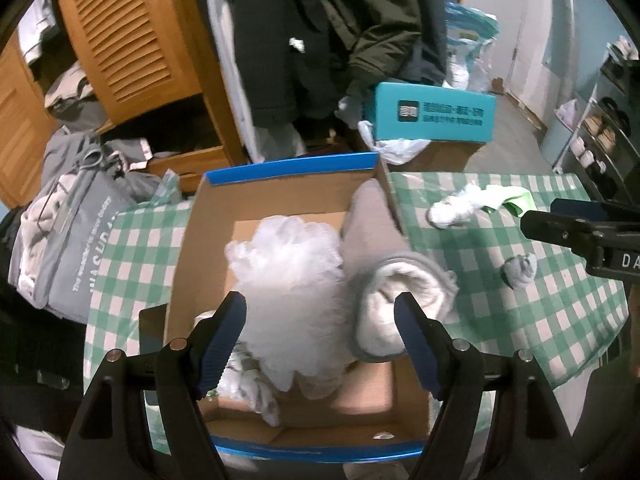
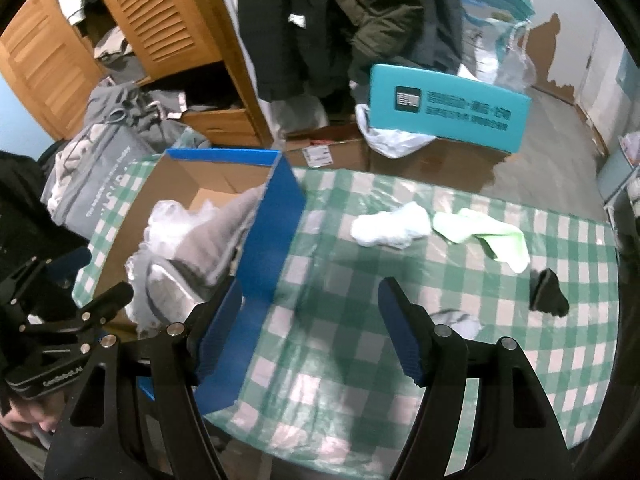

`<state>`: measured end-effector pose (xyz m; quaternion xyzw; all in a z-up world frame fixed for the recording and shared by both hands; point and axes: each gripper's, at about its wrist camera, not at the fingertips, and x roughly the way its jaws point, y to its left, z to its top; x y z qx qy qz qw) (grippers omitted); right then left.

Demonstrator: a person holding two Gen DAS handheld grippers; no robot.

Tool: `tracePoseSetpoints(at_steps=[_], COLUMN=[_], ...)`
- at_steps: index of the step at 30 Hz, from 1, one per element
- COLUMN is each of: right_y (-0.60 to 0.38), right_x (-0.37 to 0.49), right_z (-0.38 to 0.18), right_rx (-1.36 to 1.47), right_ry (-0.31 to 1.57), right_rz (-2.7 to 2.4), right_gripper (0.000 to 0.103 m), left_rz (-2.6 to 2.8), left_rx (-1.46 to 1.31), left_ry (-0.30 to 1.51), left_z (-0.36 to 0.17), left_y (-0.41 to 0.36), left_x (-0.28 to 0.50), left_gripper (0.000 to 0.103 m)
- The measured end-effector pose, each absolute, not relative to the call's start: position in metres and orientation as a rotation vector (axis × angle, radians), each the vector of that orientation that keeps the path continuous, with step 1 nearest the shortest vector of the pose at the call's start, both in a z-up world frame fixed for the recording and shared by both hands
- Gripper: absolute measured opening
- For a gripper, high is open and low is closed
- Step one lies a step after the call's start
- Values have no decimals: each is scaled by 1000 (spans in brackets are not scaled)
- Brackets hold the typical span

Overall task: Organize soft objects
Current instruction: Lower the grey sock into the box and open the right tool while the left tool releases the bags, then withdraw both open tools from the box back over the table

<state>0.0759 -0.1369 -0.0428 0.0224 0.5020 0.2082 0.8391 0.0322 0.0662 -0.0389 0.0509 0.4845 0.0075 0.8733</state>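
Here, left wrist view: left claw (image 1: 320,334) released, jaws wide over the box (image 1: 280,168); white fluff (image 1: 288,276) and grey roll (image 1: 400,300) lie inside. Right wrist view: right claw (image 2: 310,330) released, nothing between jaws, above worktop (image 2: 360,320); white sock (image 2: 388,226) and green sock (image 2: 484,236) lie apart from box.

One box (image 1: 280,188), two hand-held grippers (image 1: 320,336) (image 2: 310,332).

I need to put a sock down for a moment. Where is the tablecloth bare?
Bare: the checked cloth between the blue box wall and the grey sock, nearer than the white sock. Crowded: the box interior, and around the green sock.
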Motion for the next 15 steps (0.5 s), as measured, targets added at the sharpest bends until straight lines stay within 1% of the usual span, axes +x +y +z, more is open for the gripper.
tracePoseSetpoints(at_steps=[15], right_y=[-210], right_x=[74], right_z=[-57], right_rx=[99], right_ry=[1076], right_rz=[347], right_gripper=[71], left_rz=[-65], left_rx=[191], left_ry=[1034], left_z=[-46], left_y=[-2], left_x=[41], left_gripper=[78])
